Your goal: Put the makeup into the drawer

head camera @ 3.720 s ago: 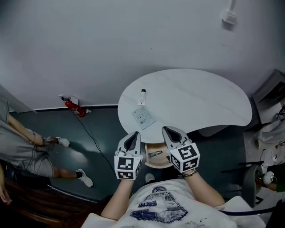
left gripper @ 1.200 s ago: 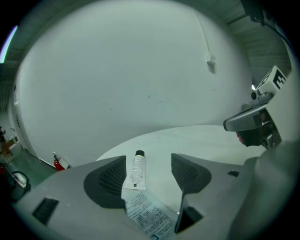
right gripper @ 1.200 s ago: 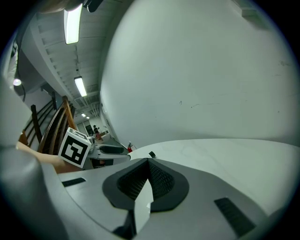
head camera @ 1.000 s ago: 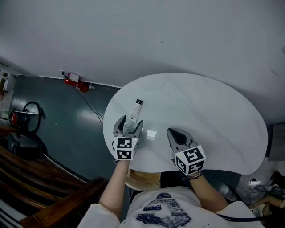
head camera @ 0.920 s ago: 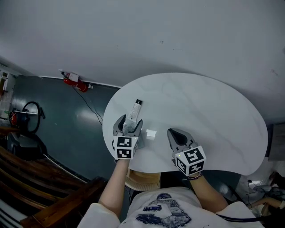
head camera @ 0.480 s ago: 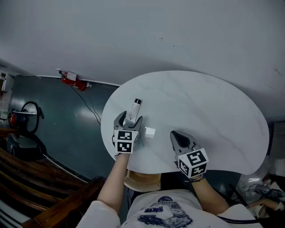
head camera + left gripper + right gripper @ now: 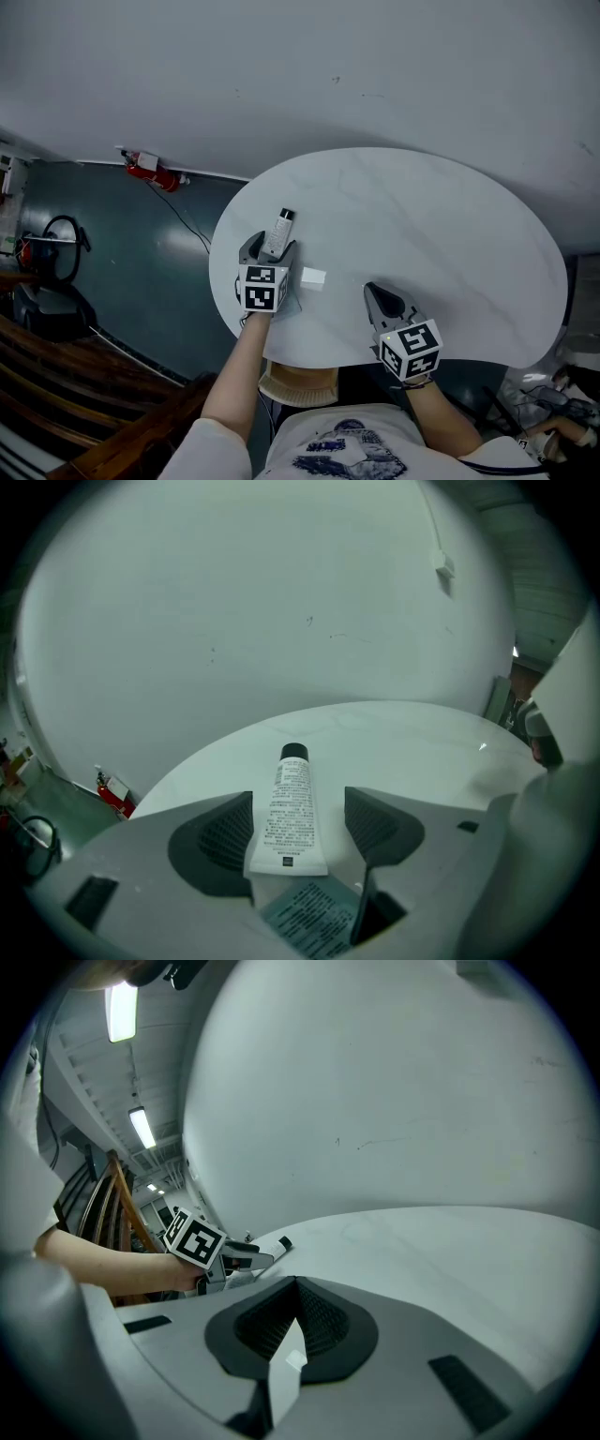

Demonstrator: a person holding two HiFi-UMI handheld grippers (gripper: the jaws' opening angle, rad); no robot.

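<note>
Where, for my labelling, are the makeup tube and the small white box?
makeup tube [image 7: 289, 813], left gripper view, printed body.
small white box [image 7: 313, 277], head view, top face.

**Pale walls, dark floor**

A rounded white table [image 7: 441, 225] stands close to a plain pale grey wall [image 7: 281, 66]. To the left, the floor [image 7: 112, 272] is dark teal and slightly glossy. A red fire extinguisher [image 7: 143, 169] sits at the foot of the wall on the far left, and a thin cable [image 7: 192, 228] trails from there across the floor. Dark wooden furniture [image 7: 66, 384] fills the near left corner. A round wooden stool [image 7: 298, 382] shows under the table's near edge. A small white box [image 7: 444, 569] is fixed high on the wall. Strip lights [image 7: 123, 1012] glow on the ceiling.
</note>
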